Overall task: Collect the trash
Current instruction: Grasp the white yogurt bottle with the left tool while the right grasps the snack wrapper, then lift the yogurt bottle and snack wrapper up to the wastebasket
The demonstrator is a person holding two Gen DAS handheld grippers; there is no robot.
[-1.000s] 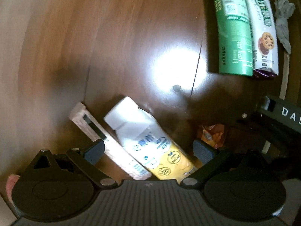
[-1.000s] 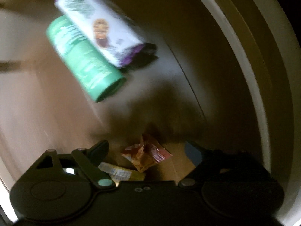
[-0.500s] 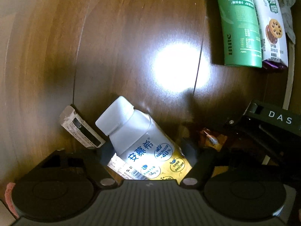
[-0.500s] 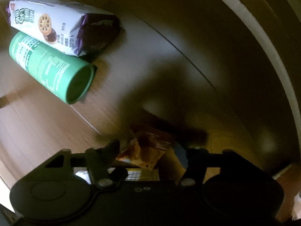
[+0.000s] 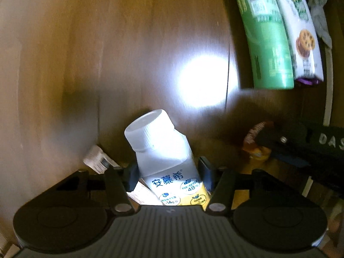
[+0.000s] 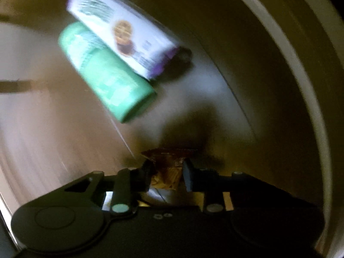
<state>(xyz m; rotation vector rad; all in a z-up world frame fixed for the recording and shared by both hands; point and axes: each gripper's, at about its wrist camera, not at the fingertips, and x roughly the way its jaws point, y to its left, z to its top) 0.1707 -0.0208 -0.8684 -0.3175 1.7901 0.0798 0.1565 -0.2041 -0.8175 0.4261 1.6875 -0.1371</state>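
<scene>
The left gripper [image 5: 168,172] has its two fingers closed in against the sides of a white plastic yogurt bottle with blue lettering and a yellow base [image 5: 165,163]. The bottle's long axis runs straight out along the fingers, its ribbed cap tilted away from the tool. A flat white paper slip [image 5: 97,158] lies just beside it to the left.

The right gripper [image 6: 166,173] is pinched narrow on a crumpled orange-brown snack wrapper [image 6: 169,157], which sits directly ahead between the fingertips. Each tool is the nearer one to its own piece.

Well beyond both, a green cardboard tube [image 5: 266,40] and a white-and-purple biscuit packet [image 5: 301,34] lie side by side, touching, on the glossy brown wooden floor [image 5: 86,53]. The room is dim, with one bright glare spot.
</scene>
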